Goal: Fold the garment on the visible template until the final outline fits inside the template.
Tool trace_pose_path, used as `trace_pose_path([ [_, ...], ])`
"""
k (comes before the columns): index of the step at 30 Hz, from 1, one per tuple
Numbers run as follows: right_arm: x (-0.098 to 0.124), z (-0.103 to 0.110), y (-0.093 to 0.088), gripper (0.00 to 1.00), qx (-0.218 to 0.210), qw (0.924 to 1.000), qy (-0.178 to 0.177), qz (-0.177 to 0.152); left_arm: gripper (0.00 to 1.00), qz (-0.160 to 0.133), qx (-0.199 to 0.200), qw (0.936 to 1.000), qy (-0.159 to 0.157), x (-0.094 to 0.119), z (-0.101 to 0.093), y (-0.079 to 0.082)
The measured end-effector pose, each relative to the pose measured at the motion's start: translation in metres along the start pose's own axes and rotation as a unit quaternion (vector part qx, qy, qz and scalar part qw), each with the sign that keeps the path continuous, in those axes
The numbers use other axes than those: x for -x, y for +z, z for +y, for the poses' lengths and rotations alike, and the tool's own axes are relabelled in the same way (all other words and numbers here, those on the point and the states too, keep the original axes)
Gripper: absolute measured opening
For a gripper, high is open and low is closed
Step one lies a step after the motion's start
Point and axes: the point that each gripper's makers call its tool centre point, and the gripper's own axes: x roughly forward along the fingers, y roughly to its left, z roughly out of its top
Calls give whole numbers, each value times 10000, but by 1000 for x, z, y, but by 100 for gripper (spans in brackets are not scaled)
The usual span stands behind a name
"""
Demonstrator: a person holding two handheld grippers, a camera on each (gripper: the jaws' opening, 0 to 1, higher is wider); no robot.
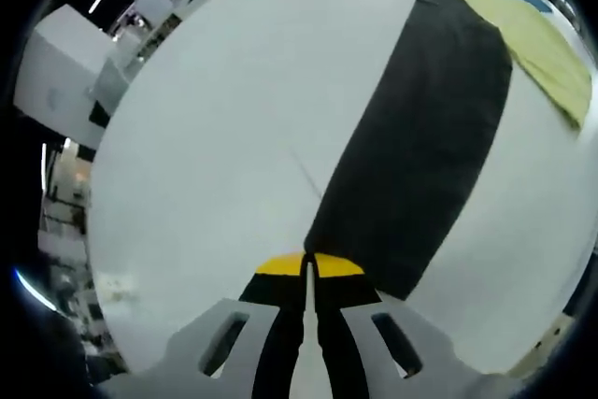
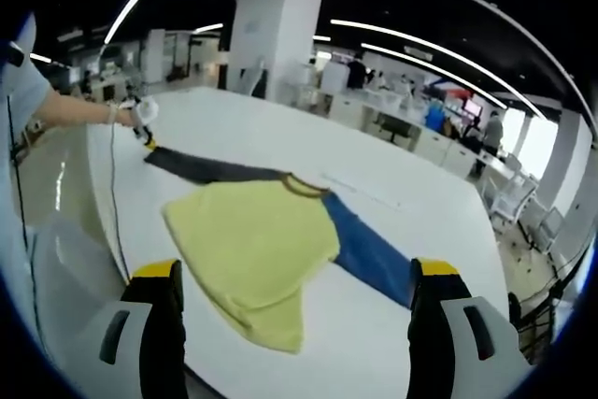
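A yellow garment [image 2: 252, 249] lies flat across a long strip on the white table [image 2: 234, 128]. The strip is dark [image 2: 210, 170] on one side of the garment and blue [image 2: 369, 254] on the other. My right gripper [image 2: 297, 270] stands open, its jaws wide apart over the garment's near edge. In the left gripper view the dark strip [image 1: 420, 137] runs away toward the yellow garment [image 1: 551, 53]. My left gripper [image 1: 308, 266] is shut, its yellow tips pressed together on the strip's near end. A hand holds that left gripper [image 2: 145, 130] at the strip's far end.
The white table [image 1: 215, 137] is wide, with bare surface beside the strip. A thin cable [image 2: 114, 193] trails along its left edge. White pillars, desks, chairs and people [image 2: 491, 133] stand beyond the table.
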Motion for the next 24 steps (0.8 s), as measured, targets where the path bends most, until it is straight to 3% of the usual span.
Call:
trace_pose_path([
  [24, -6, 0, -10, 100, -152, 9998, 21, 89, 0, 29, -111, 9999, 114, -6, 0, -1],
])
